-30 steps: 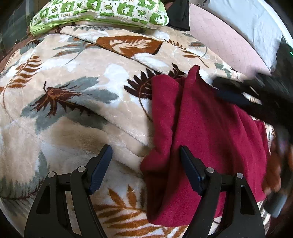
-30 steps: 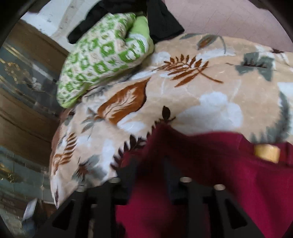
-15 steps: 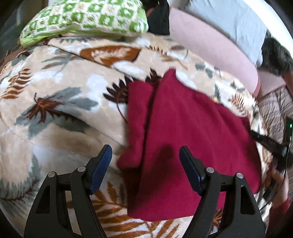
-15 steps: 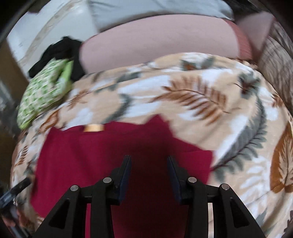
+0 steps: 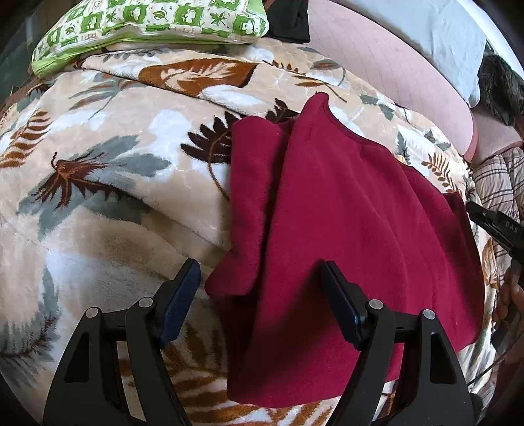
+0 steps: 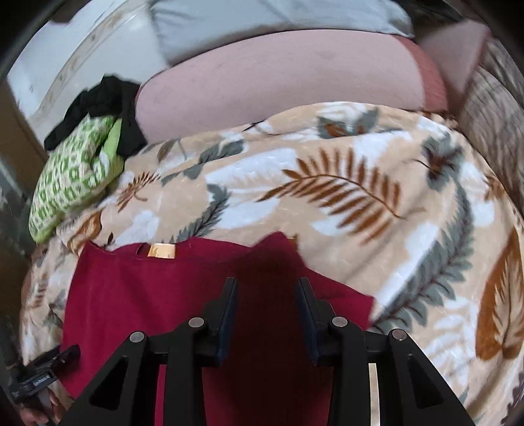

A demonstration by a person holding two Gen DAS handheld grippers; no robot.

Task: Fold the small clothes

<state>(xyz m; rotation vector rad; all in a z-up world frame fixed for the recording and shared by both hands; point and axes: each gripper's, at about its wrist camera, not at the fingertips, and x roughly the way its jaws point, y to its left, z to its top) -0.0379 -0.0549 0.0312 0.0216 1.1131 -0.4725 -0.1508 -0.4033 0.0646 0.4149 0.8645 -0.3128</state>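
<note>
A dark red garment lies spread on a leaf-patterned blanket, its left sleeve folded in over the body. My left gripper hovers open above that folded sleeve's lower end, its blue pads clear of the cloth. In the right wrist view the garment shows a tan neck label at its far edge. My right gripper hangs over the garment's right part, near its right sleeve. Its jaws are closing and stand a hand's width apart, with only the cloth lying below them, not pinched.
A green-and-white patterned pillow and a black cloth lie at the blanket's far end. Pink bedding and a grey pillow run behind it. A plaid quilt borders the right side.
My right gripper swung from the garment's collar side across to its right part, and its jaws narrowed slightly. The garment now lies flatter and wider. My left gripper barely shifted.
</note>
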